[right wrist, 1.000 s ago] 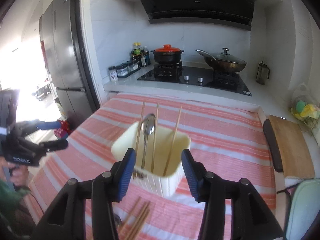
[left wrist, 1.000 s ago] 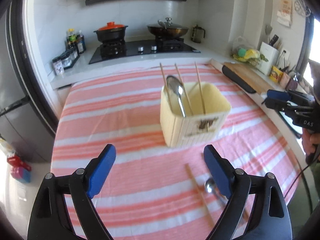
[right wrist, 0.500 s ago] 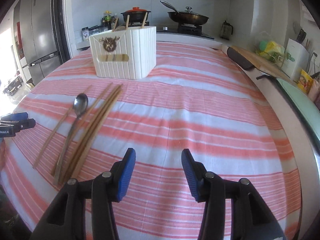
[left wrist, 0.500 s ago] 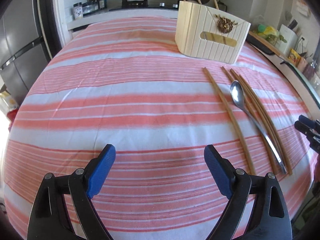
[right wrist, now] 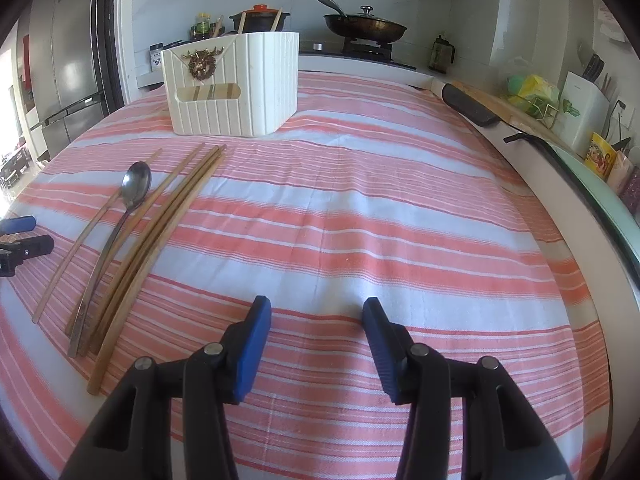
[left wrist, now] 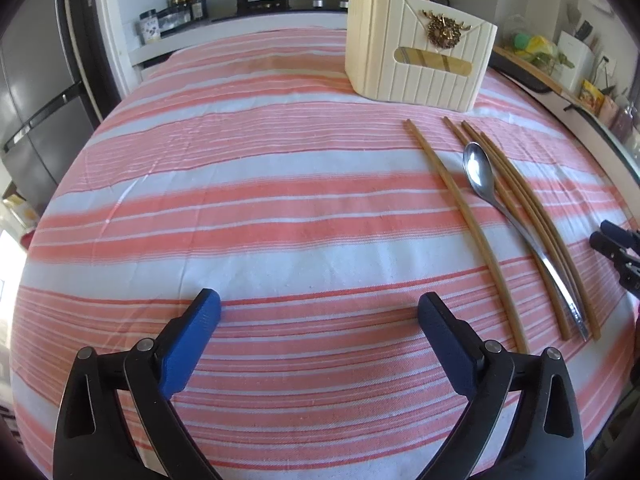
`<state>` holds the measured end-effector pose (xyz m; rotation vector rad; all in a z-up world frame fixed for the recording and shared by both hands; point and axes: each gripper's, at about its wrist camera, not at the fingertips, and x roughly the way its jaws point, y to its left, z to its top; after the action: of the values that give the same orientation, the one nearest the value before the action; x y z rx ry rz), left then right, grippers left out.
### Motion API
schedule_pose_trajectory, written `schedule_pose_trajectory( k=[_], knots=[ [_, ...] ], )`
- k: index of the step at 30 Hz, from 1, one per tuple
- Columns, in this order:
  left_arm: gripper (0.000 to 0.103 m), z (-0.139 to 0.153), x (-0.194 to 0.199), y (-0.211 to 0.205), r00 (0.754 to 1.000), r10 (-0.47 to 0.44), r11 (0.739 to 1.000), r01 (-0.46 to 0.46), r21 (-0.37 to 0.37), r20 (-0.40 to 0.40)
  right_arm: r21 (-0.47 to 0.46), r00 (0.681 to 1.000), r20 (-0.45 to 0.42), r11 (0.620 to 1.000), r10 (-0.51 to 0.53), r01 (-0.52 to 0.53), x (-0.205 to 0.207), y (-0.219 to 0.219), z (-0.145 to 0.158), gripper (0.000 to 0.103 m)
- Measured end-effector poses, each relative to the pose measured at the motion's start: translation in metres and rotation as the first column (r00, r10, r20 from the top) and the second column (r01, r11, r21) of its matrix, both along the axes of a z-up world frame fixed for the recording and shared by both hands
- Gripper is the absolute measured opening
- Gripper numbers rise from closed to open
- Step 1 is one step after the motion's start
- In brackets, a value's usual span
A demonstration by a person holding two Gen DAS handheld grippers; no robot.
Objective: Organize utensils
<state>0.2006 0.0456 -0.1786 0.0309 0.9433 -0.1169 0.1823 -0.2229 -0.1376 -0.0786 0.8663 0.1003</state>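
Both my left claw [left wrist: 319, 312] and right claw [right wrist: 317, 320] stand released, empty. The spoon [left wrist: 480, 176] looks slick, rigid; I would grip mid-handle.

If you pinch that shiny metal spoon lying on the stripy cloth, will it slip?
Probably: the shiny metal spoon looks smooth and thin. It lies flat against brown wooden chopsticks, so those may shift. It likely stays stiff.

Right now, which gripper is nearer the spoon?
Left, narrowly. The left gripper flanks the spoon with one chopstick between; the right gripper flanks the opposite side, beyond the other chopsticks.
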Motion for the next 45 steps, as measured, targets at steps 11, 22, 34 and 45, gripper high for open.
schedule_pose_trajectory(
  k=[11, 22, 34, 45],
  knots=[
    [0.101, -0.0007, 0.0012, 0.0005, 1.000, 0.002, 1.000, -0.002, 0.007, -0.007, 0.018, 1.000, -0.005, 1.000, -0.004, 0.004, 0.0006, -0.0016, -0.0007, 0.049],
    [0.102, -0.0011, 0.0019, 0.0026, 1.000, 0.002, 1.000, -0.002, 0.004, -0.011, 0.017, 1.000, -0.005, 1.000, -0.004, 0.004, 0.0010, -0.0026, -0.0007, 0.049],
    [0.102, -0.0007, 0.0034, 0.0031, 1.000, -0.003, 1.000, 0.003, -0.012, -0.012, 0.016, 1.000, -0.004, 1.000, -0.004, 0.004, 0.0007, -0.0033, -0.0008, 0.049],
    [0.102, -0.0010, 0.0038, 0.0026, 1.000, -0.003, 1.000, 0.003, -0.013, -0.011, 0.018, 1.000, -0.004, 1.000, -0.007, 0.007, 0.0004, -0.0040, -0.0006, 0.049]
  ],
)
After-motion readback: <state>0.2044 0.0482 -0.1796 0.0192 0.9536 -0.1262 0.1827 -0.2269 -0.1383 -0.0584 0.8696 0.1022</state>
